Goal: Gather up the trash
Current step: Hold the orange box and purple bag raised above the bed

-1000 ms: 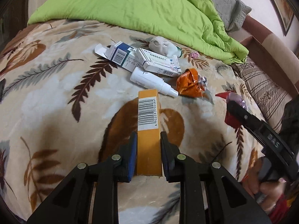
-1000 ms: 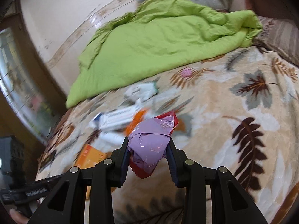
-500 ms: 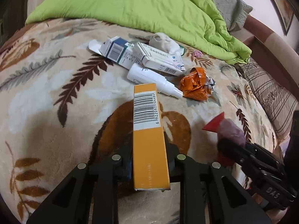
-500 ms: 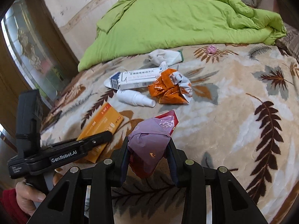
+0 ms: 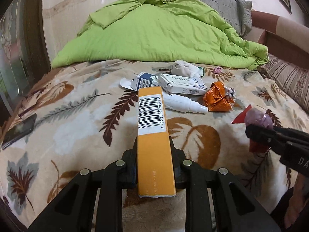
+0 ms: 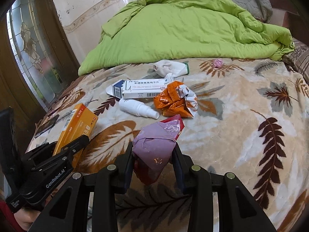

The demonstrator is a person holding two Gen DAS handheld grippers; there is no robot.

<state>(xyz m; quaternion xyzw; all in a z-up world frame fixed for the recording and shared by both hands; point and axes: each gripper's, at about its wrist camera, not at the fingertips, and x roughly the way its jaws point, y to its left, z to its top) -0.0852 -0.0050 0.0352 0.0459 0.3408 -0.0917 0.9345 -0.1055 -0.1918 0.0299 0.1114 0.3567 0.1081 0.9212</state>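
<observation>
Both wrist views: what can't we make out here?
- Dark flat thing at the bed's left edge, left wrist view: dim, small; possibly a phone.
- Purple wrapper, right wrist view: underside hidden by the right hand-held gripper.
- Blue-white box, left wrist view: partly behind the orange box.
- No trash bin in either view.

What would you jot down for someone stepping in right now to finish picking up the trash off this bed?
Left gripper: shut on the orange box, lifted off the blanket.
Right gripper: shut on the purple and red wrapper.
Done: two pieces picked up; no bin in view.
Left on the blanket: white spray bottle, crumpled orange wrapper, two medicine cartons, white glove, small pink scrap.
The dark phone at the left edge is likely not trash.
</observation>
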